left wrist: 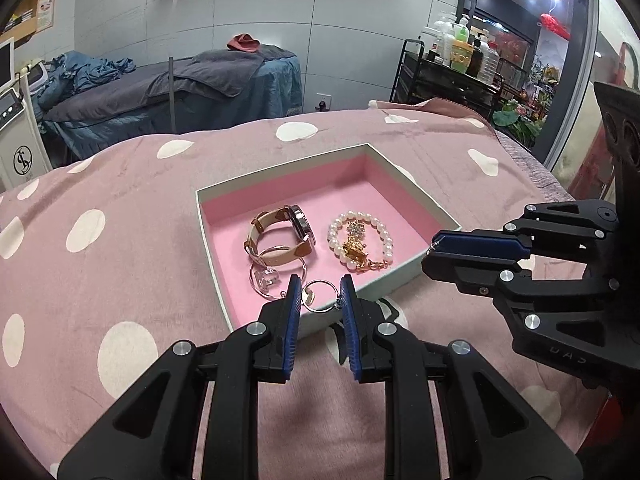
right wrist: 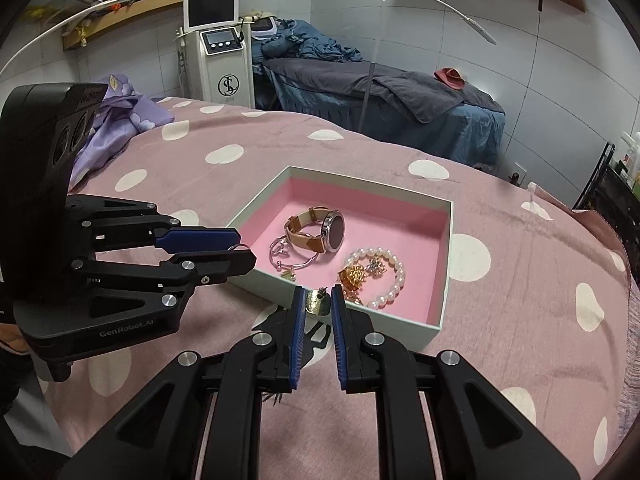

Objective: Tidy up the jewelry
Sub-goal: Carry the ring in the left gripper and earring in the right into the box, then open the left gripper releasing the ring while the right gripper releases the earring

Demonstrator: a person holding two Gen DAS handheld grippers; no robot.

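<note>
Left gripper jaws pinching ring, right gripper jaws pinching gold trinket, box rim just ahead

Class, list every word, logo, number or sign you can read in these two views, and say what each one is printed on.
"GenRobot.AI": on the body of the left gripper, seen from the right wrist.
"SL"-style circular monogram: on the white machine.
Embossed letters on the right gripper body, perhaps "DAS": too faint to be sure.
Wall poster and bottle labels: too small to read.
</note>
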